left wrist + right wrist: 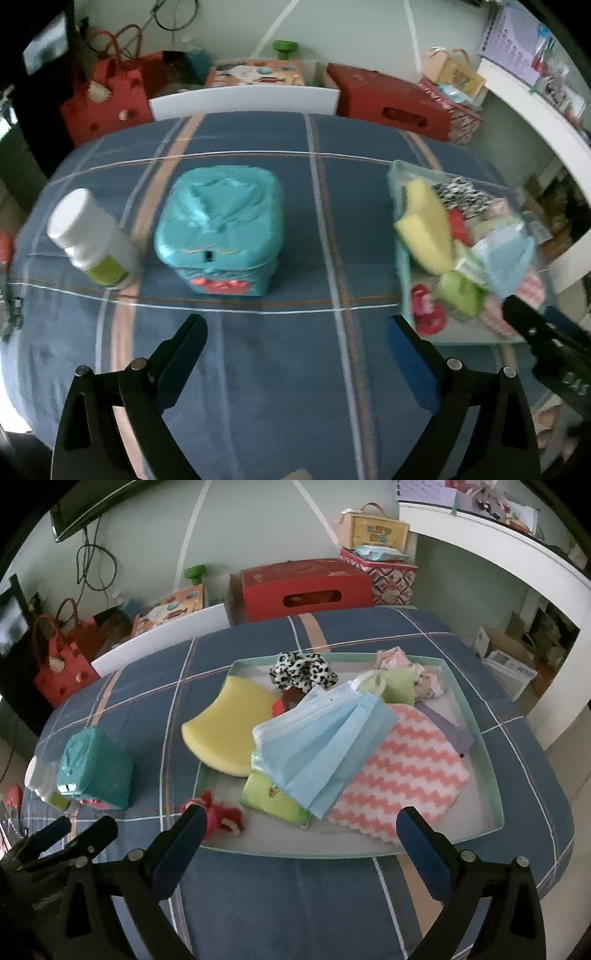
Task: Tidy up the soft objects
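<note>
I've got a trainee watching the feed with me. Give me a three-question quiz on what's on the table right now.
1. True or false: the blue face mask lies on top of the pile in the tray.
2. Which item stands outside the tray? A) yellow sponge B) teal bag roll C) zigzag cloth
3. Fill in: the left gripper and the right gripper both have their jaws ____.

Key: 1 true; 2 B; 3 open, with nothing between them.
</note>
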### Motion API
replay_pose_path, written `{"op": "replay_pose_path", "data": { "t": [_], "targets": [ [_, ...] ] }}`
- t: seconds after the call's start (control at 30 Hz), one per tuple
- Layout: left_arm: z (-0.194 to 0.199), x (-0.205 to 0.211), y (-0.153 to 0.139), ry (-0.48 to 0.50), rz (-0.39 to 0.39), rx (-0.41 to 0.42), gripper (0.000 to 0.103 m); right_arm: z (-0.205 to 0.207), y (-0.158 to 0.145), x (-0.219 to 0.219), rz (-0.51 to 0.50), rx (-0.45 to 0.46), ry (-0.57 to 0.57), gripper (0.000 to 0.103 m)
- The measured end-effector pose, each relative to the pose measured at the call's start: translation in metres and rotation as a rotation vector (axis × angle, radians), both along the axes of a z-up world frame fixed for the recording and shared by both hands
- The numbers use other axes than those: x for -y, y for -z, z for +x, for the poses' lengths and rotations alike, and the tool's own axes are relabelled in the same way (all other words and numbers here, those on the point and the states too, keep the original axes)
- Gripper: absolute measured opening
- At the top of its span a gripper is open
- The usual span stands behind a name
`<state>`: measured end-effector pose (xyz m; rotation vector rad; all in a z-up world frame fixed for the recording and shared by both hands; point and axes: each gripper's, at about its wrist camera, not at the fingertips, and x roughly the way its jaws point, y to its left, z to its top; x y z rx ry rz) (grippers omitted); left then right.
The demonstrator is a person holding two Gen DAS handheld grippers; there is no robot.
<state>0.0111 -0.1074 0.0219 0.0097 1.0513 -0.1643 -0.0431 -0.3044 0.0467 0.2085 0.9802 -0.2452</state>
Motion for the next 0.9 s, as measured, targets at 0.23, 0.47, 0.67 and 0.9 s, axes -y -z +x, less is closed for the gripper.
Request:
{"op": "replay_pose_path", "data": {
  "t": [0.23,0.47,0.67,0.9],
  "targets": [
    [-0.006,-0.008,-0.001,-0.049,0.05,0.013,0.097,0.0,0.003,-0.009,-0.005,-0.015,-0.026,0.103],
    [-0.009,-0.01,-0.001,-0.092,0.128,0.017,0.097,0.0,0.004,-0.011,-0.005,-0.019,-0.033,0.103],
    [-0.007,-0.008,0.001,-0.085,0.147,0.007,0.097,0.003,0.007,-0.012,-0.011,-0.029,-0.039,0.103],
    [-0.003,-0.01,0.004,-0.085,0.146,-0.01,0.097,0.008,0.012,-0.015,-0.016,-0.041,-0.052,0.103]
  ]
}}
